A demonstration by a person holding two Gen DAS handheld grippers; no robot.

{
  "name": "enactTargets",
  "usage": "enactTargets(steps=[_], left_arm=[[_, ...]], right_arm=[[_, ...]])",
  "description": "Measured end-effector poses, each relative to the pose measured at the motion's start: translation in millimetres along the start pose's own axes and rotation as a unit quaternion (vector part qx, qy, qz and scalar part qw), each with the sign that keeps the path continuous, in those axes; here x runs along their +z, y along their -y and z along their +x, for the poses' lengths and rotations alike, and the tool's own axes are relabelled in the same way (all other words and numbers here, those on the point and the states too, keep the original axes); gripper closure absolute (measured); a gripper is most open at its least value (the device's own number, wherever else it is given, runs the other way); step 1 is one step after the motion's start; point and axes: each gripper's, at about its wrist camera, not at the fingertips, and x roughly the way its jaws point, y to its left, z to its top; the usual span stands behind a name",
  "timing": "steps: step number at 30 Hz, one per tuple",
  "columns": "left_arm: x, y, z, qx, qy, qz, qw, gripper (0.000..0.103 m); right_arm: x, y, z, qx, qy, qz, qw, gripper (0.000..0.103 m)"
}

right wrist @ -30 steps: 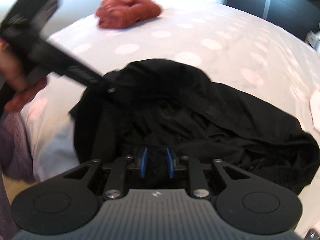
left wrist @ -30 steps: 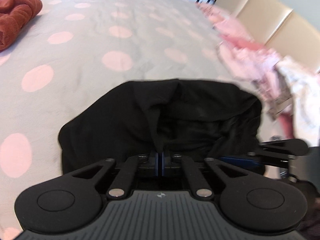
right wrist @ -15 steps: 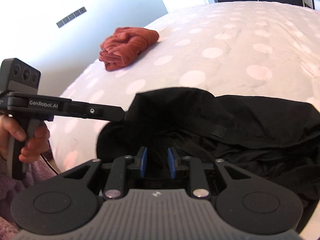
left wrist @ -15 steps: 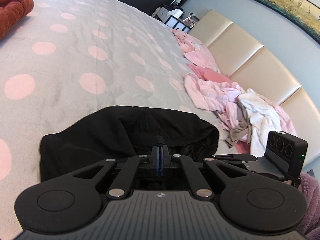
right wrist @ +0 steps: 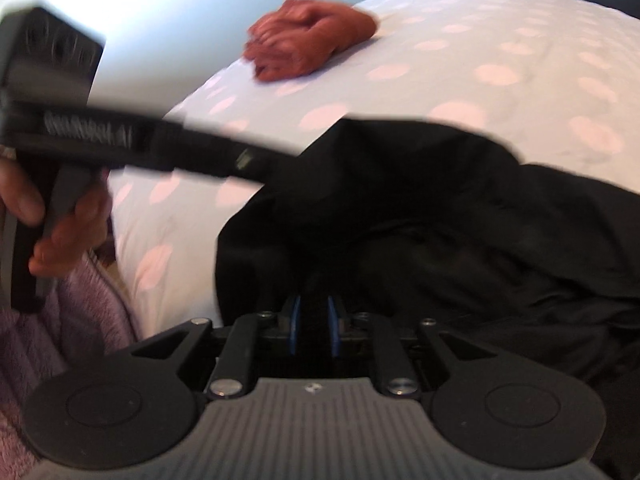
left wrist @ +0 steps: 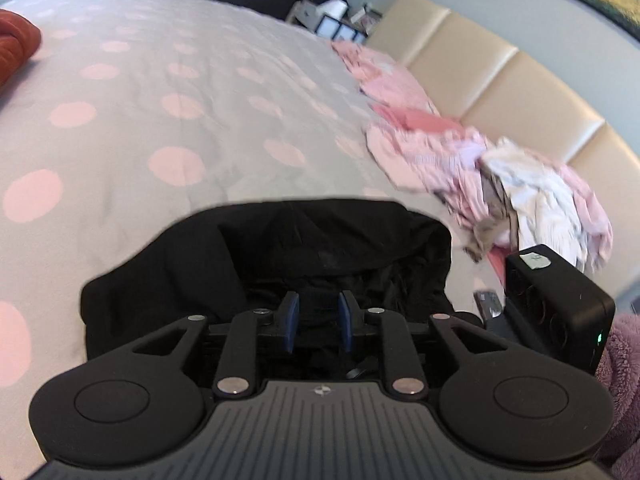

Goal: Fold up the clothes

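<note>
Black garment (left wrist: 280, 256): bunched on bed (left wrist: 180, 120), near edge.
Left gripper (left wrist: 318, 322): fingers opening, released, over garment.
Right gripper (right wrist: 314, 330): fingers closing, black cloth between, grasp unclear.
Red garment (right wrist: 312, 42): well apart.

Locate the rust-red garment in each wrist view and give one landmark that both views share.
Left wrist view: rust-red garment at the far left edge, cut off by the frame, lying on the dotted bedspread.
Right wrist view: the garment is top centre, bunched near the bed's far edge, blurred.
Shared landmark: the black garment just ahead of the fingers in both views.
</note>
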Motion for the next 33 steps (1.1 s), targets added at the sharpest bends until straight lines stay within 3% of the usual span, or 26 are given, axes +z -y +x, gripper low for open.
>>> enactTargets(steps=[2,6,9,13,18,26,29,33], left_arm=[[-5.8,-5.0,7.4,0.013,-0.025,-0.011,0.9995,0.085],[-15.6,-27.8,21.6,0.081,-0.073,-0.043,0.9931,0.085],[-20.4,-38.1,22.1,0.1,-0.078,-0.061,0.9901,0.085],[-24.4,-45.1,21.5,0.129,-0.082,-0.052,0.9869,0.085],[-25.3,-50.7,23.3,0.126,-0.087,-0.054,0.9867,0.085],[-25.6,-60.2,27.4,0.131,-0.102,-0.059,0.9844,0.085],[-26.6,-64.6,31.3,0.131,-0.11,-0.062,0.9833,0.085],[-24.1,-68.2,33.4,0.13,-0.112,-0.066,0.983,0.085]], right_arm=[[-3.0,-3.6,6.8,0.009,-0.013,-0.007,1.0,0.086],[-8.2,-8.2,17.3,0.024,-0.036,-0.018,0.999,0.086],[-4.9,-3.0,12.1,0.026,-0.036,-0.016,0.999,0.085],[8.2,12.5,2.7,-0.017,-0.021,-0.012,1.0,0.083],[21.9,40.1,6.0,-0.039,-0.012,0.024,0.999,0.083],[28.4,54.0,25.3,0.003,-0.041,0.038,0.998,0.082],[27.0,52.9,34.0,0.0,-0.051,0.05,0.997,0.072],[26.5,55.1,39.8,0.014,-0.053,0.065,0.996,0.072]])
